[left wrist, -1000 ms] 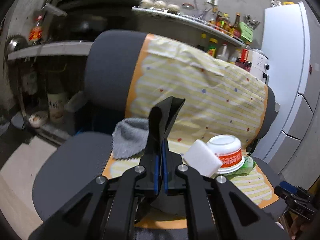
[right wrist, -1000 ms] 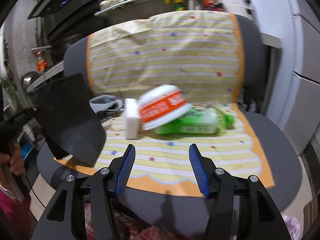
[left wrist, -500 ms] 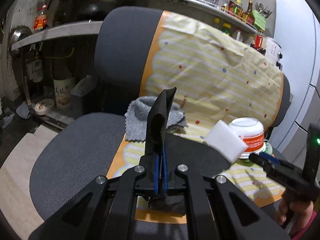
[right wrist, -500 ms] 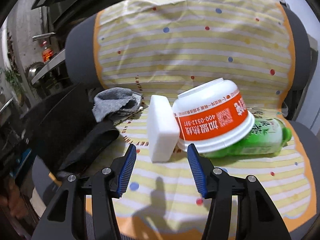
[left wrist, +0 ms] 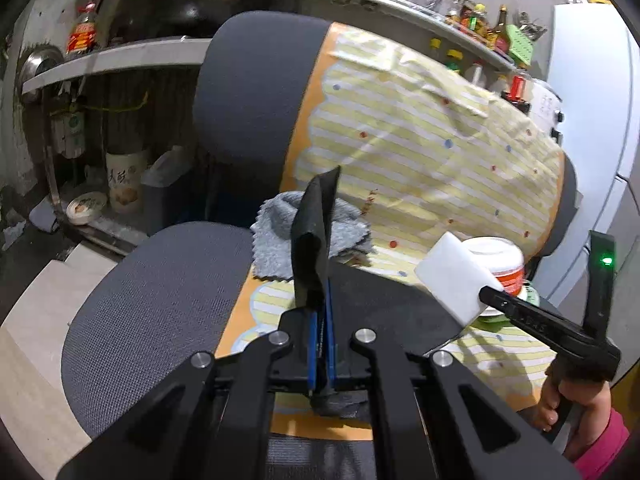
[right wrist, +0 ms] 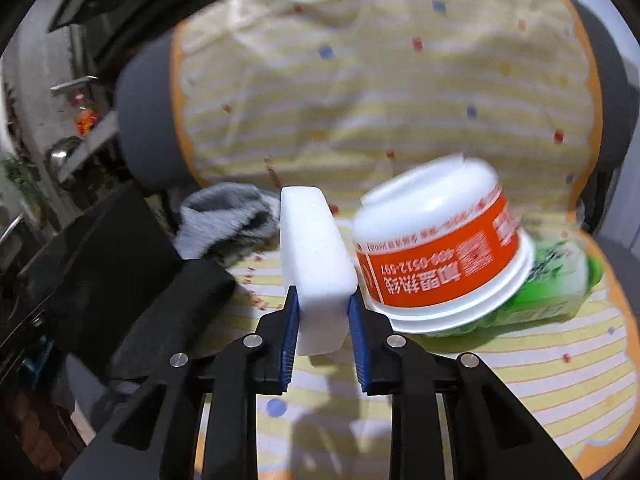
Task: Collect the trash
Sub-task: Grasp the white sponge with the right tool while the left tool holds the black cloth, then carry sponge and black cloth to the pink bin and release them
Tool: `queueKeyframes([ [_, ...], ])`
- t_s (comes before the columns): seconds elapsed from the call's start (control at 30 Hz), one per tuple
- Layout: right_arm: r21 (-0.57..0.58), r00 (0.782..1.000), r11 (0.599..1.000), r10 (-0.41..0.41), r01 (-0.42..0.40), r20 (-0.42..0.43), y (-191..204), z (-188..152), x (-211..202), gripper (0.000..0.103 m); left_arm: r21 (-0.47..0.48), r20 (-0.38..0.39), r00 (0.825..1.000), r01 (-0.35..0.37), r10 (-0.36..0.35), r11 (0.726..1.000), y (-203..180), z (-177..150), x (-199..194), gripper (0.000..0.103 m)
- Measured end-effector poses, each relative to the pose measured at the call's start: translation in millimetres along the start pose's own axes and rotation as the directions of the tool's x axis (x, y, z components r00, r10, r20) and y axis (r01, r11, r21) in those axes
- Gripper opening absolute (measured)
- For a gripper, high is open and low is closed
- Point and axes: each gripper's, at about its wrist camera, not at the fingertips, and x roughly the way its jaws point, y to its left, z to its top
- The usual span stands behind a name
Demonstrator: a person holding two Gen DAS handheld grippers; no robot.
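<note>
A white foam block point(right wrist: 316, 264) stood on edge on a yellow striped cloth point(right wrist: 480, 400) spread over a grey office chair point(left wrist: 152, 304), roughly mid-seat. The right gripper point(right wrist: 322, 332) had its blue pads on either side of the block's near end; its jaws were closing, block between them, pads touching both faces. In the left wrist view the block point(left wrist: 452, 280) sat at the tip of the right gripper point(left wrist: 496, 300), w/ a hand point(left wrist: 576, 400) in a pink sleeve on the handle.

Just right of the block, an upturned white bowl w/ orange label point(right wrist: 440, 248) leaned on a green plastic bottle point(right wrist: 560, 276) lying on its side. The bowl was blurred. Left of the block lay a crumpled grey rag point(right wrist: 228, 220), then a black trash bag point(right wrist: 120, 264).

The left gripper point(left wrist: 320, 336) was fully closed, pinching an edge of the black bag point(left wrist: 316, 236), which stuck up past the fingertips, the rest draped over the seat.

Risks, as judgement: the grip was only on the block's near end, so it could pivot or slip out when lifted. Foam may squash, loosening the hold. The right finger sat very near the bowl; a nudge could roll bowl & bottle off the seat. The bag mouth didn't look open, so a drop might miss.
</note>
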Motion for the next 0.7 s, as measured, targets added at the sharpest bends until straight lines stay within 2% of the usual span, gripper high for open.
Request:
queueKeyframes([
  [0.1,-0.007,0.998,1.0,0.019,-0.019,0.063,-3,0,-41,0.025,0.048,0.042,0.998,0.045,-0.047,0.998,-17,8,-17,0.001],
  [0.2,-0.024,0.991,1.0,-0.002,0.005,0.131,-12,-3,-85,0.025,0.092,0.088,0.989,0.109,-0.117,0.99,-38,19,-37,0.001],
  [0.37,0.008,0.977,0.998,-0.067,0.067,0.2,-44,-19,-146,0.025,0.166,0.124,0.961,0.225,-0.246,0.96,-86,27,-64,0.001],
  [0.47,0.047,0.967,0.994,-0.111,0.103,0.23,-65,-34,-179,0.025,0.225,0.109,0.939,0.296,-0.326,0.928,-124,21,-73,0.001],
  [0.57,0.097,0.95,0.982,-0.182,0.162,0.253,-91,-52,-215,0.025,0.283,0.07,0.909,0.377,-0.411,0.882,-167,8,-76,0.001],
  [0.7,0.176,0.919,0.953,-0.288,0.247,0.269,-123,-77,-263,0.025,0.347,-0.016,0.855,0.491,-0.518,0.799,-228,-20,-74,0.001],
])
